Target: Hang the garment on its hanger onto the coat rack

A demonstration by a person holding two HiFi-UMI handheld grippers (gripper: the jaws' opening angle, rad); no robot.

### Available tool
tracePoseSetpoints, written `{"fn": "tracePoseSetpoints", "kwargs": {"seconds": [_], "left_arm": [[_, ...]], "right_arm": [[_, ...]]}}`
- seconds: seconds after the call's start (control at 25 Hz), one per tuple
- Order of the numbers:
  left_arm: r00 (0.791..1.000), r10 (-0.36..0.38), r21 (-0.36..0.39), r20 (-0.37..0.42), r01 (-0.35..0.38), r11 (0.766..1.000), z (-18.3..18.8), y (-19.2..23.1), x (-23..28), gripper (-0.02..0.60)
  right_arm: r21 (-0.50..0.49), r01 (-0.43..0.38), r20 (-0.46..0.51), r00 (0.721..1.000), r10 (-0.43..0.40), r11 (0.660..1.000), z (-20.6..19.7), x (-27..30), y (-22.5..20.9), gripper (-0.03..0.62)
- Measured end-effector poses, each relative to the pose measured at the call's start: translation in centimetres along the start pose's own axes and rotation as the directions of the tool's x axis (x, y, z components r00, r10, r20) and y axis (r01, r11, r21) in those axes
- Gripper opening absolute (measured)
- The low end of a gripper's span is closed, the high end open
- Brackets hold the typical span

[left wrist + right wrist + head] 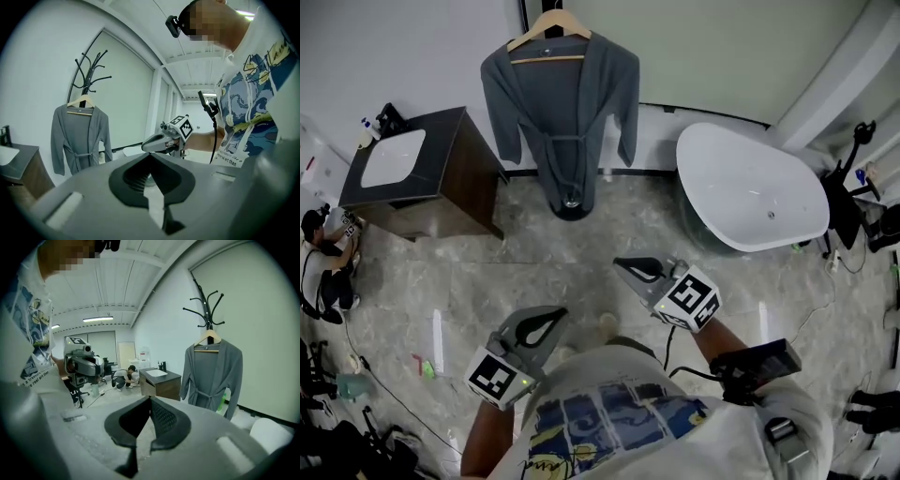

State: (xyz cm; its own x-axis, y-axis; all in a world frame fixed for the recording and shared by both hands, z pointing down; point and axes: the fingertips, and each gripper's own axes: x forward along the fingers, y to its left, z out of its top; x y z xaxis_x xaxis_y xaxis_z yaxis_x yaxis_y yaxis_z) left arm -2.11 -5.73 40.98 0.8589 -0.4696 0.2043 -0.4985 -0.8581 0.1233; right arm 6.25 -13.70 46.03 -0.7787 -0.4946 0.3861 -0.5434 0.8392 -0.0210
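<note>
We hold both grippers empty. The left gripper (pixel 546 323) has its jaws pressed together with nothing between them, and so does the right gripper (pixel 630 269). The grey garment (pixel 562 103) hangs on its wooden hanger (pixel 548 33) from the coat rack (pixel 206 305), well ahead of both sets of jaws. We judge the hanging done, so the next move calls for no grip.

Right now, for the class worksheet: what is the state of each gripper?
Left gripper: shut, nothing between its jaws.
Right gripper: shut, nothing between its jaws.
</note>
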Motion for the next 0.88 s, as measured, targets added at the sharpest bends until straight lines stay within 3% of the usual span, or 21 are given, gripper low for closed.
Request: {"fn": "tracePoseSetpoints", "kwargs": {"seconds": [0.44,0.88], "left_arm": [[0.996,-0.084,-0.006,0.006,0.084,0.996,-2.2,-1.4,-5.8,0.003],[0.989,-0.147,0.007,-0.004,0.147,0.989,-3.5,-4.1,-7.4,0.003]], "right_arm": [[-0.018,0.063,-0.005,0.998,-0.063,0.998,0.5,1.3,7.1,0.003],[-0.039,0.074,-0.034,0.997,-0.075,0.996,0.5,0.7,11.7,0.002]]}}
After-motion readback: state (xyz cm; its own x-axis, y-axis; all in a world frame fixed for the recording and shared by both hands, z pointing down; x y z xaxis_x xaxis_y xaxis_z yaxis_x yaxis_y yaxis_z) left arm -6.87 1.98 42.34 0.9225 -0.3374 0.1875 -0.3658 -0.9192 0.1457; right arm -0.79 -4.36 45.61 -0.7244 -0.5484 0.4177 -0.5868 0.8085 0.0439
